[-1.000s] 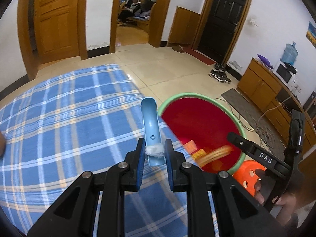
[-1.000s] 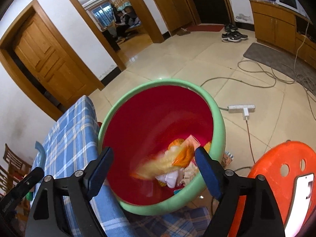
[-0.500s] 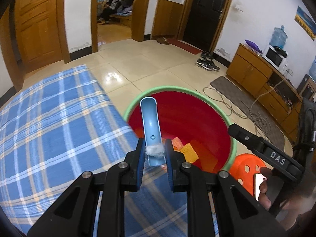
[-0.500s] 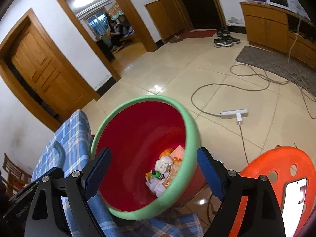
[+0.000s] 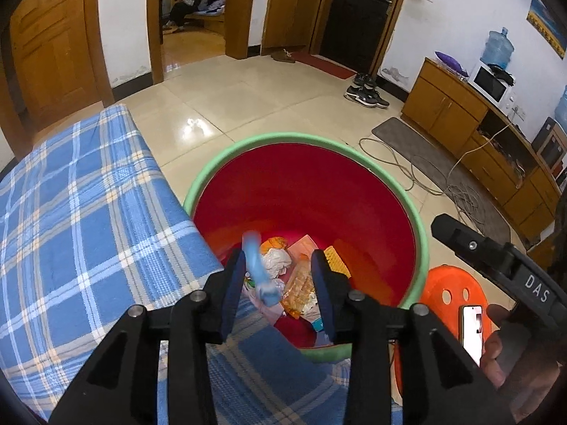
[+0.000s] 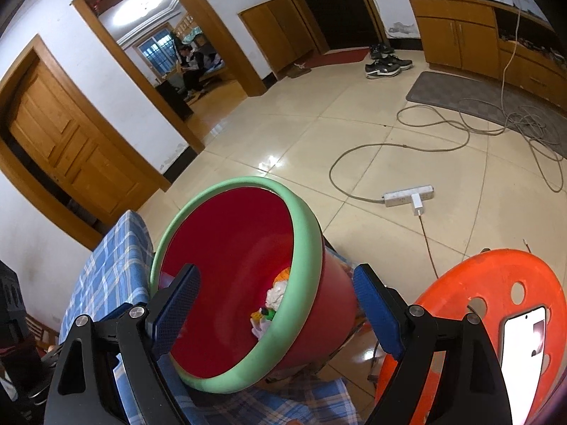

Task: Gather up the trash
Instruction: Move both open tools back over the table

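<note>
Nearest the left wrist camera, the left gripper (image 5: 278, 283) is opening: a second ago its jaws were clamped on a light blue plastic scoop (image 5: 260, 272) with a tuft of white stuck to it, and half a second ago they were still closed on it. Now the pads stand apart and the scoop shows as a blurred blue streak between them, closer to the left pad and apparently free of both, so it reads as released and dropping. Over that second the gripper has also travelled from above the blue checked cloth on the desk (image 5: 88, 212) to a spot just past the desk's right edge, directly over the bin.

Just beyond, the red bin with a green rim (image 5: 420, 233) stands on the floor against that edge. Its bottom already holds crumpled white tissue (image 5: 278, 258), orange and pink wrappers and a yellow ribbed piece. The scoop seems headed onto that heap.

The right gripper (image 6: 276, 304) hangs wide open and empty, its jaws framing the bin's near rim without touching it. Beside it, an orange stool (image 6: 496, 276) carries a phone (image 6: 521, 347).

Judging by this, one more piece of trash is as good as collected. The visible cloth looks bare, though much of the desk lies out of view.
</note>
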